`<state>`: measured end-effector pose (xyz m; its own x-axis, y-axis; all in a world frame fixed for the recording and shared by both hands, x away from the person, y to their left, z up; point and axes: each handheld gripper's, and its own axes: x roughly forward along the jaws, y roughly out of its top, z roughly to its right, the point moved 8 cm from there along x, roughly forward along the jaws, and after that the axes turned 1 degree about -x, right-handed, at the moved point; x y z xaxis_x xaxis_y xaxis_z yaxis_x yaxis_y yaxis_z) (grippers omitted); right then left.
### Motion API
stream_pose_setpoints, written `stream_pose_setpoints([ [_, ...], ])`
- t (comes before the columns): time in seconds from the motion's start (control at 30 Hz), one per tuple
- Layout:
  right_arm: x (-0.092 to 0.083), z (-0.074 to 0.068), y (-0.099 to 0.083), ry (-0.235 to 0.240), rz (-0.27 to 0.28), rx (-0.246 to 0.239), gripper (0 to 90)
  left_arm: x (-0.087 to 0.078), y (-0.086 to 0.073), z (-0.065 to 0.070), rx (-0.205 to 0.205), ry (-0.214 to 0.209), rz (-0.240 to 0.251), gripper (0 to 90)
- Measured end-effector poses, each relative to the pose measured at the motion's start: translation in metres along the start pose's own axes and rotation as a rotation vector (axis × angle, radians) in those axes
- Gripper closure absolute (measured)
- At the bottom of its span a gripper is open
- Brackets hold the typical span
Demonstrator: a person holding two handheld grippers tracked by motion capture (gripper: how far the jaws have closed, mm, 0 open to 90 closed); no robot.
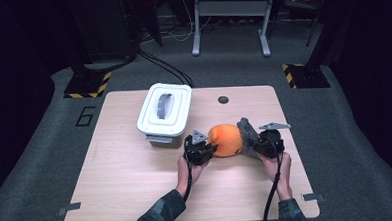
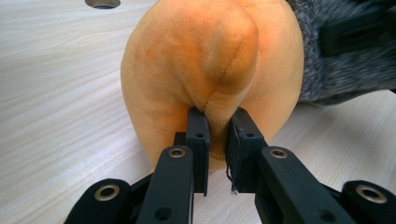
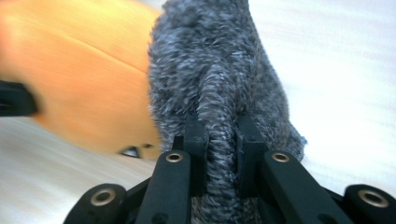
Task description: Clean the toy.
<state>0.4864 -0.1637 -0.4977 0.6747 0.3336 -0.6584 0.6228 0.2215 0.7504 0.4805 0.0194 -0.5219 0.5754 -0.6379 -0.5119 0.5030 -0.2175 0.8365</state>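
1. The worktop (image 1: 137,183) is pale wood, and most of it is bare. The plush toy (image 1: 231,139) lies right of centre, near my edge, with both my tools on it.
2. The white lidded box (image 1: 164,112) sits just left of the toy and a bit further back, lid on, grey handle on top. My guess is the toy goes in there, so the lid would have to come off first.
3. The toy's long axis runs left to right across the worktop. The fat orange end points at my left hand, and the grey fuzzy end (image 1: 248,133) points right and angles slightly away from me.
4. The left tool (image 2: 217,135) is closed on a pinch of orange fabric along a seam, low down near the worktop.
5. The right tool (image 3: 220,135) is clamped on a ridge of the grey fur.
6. How I'd do this bit well, just my take: both grips are only on skin and fluff, so I'd lift both ends together and keep them level. Don't pull the hands apart, or the fabric could slip out of the pads. Go slow, since the right gripper view is already blurry.
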Motion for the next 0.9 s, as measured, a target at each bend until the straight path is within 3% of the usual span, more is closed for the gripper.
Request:
stream_pose_setpoints([
  [0.27, -0.024, -0.04, 0.026, 0.079, 0.077, -0.074, 78.6, 0.001, 0.002, 0.002, 0.004, -0.003, 0.0, 80.3],
  [0.57, -0.016, -0.072, 0.035, 0.126, 0.067, -0.139, 78.4, 0.002, 0.005, 0.005, 0.009, -0.01, 0.002, 80.3],
  [0.73, -0.007, -0.069, 0.032, 0.087, 0.043, -0.15, 78.5, 0.003, 0.004, 0.004, 0.006, -0.011, -0.003, 80.3],
  [0.9, -0.004, -0.05, 0.026, 0.053, 0.031, -0.128, 78.6, 0.003, 0.004, 0.003, 0.008, -0.012, -0.005, 80.3],
])
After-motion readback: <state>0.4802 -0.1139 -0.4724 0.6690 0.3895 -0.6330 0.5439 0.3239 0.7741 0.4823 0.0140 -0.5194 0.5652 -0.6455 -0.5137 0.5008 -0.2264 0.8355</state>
